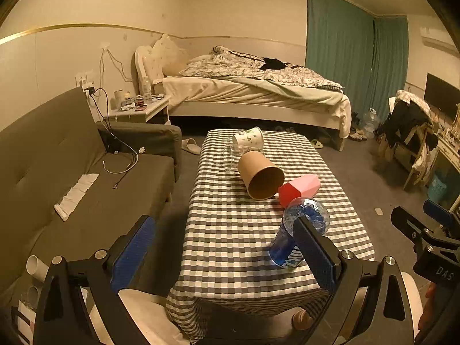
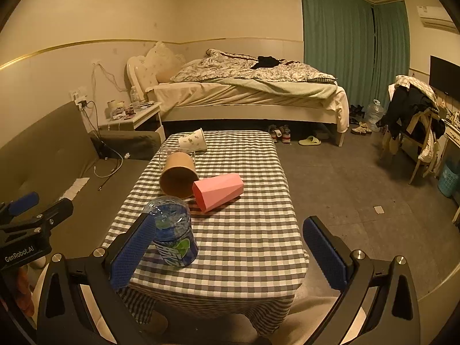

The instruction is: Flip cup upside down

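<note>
Several cups rest on the checked table [image 1: 230,230] [image 2: 253,230]. A blue printed clear cup [image 1: 299,230] [image 2: 172,233] stands nearest. A pink faceted cup [image 1: 299,189] [image 2: 218,191], a brown paper cup [image 1: 260,178] [image 2: 179,174], a clear glass [image 1: 230,156] [image 2: 164,155] and a white patterned cup [image 1: 248,139] [image 2: 193,141] lie on their sides farther back. My left gripper [image 1: 224,256] is open, its right finger in front of the blue cup. My right gripper [image 2: 230,253] is open and empty, its left finger beside the blue cup.
A grey sofa [image 1: 86,178] with cables stands left of the table. A bed [image 1: 253,92], a nightstand [image 1: 138,109] and green curtains [image 1: 345,49] are behind. A chair piled with clothes [image 2: 414,115] stands at the right. Slippers lie on the floor [image 2: 345,172].
</note>
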Tool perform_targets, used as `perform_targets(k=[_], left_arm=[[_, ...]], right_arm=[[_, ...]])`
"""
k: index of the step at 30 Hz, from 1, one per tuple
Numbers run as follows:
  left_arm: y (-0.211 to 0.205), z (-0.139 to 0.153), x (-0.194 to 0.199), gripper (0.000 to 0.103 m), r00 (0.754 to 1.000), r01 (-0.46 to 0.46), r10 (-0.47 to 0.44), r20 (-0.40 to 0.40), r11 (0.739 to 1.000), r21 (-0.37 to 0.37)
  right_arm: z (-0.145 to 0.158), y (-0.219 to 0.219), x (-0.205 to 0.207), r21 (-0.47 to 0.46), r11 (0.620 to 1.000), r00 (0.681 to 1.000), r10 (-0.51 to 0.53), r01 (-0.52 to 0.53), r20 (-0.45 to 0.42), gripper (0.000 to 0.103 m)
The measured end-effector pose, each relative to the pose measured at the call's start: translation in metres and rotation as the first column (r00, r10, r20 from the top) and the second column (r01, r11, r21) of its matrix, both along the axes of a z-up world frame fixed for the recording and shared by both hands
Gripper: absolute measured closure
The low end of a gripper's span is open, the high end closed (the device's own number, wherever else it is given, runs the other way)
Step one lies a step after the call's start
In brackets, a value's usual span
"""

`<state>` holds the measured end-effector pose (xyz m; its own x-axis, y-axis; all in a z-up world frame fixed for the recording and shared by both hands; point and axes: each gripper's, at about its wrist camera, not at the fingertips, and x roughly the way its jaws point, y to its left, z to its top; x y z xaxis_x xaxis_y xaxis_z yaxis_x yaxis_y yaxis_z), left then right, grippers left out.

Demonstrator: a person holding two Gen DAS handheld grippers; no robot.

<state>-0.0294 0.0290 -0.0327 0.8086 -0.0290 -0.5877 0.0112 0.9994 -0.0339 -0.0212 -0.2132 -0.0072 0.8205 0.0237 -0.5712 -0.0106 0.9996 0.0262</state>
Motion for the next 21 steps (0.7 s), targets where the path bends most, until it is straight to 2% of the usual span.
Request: perform_targets(k=[21], left_arm=[[0.0005, -0.0014, 0.0005, 0.003, 1.000, -0.007, 0.007, -0.004, 1.000, 0.006]], right_arm=[[-0.0018, 0.0057, 0.0007, -0.005, 1.000, 1.000, 0.010, -0.010, -0.009, 0.000]])
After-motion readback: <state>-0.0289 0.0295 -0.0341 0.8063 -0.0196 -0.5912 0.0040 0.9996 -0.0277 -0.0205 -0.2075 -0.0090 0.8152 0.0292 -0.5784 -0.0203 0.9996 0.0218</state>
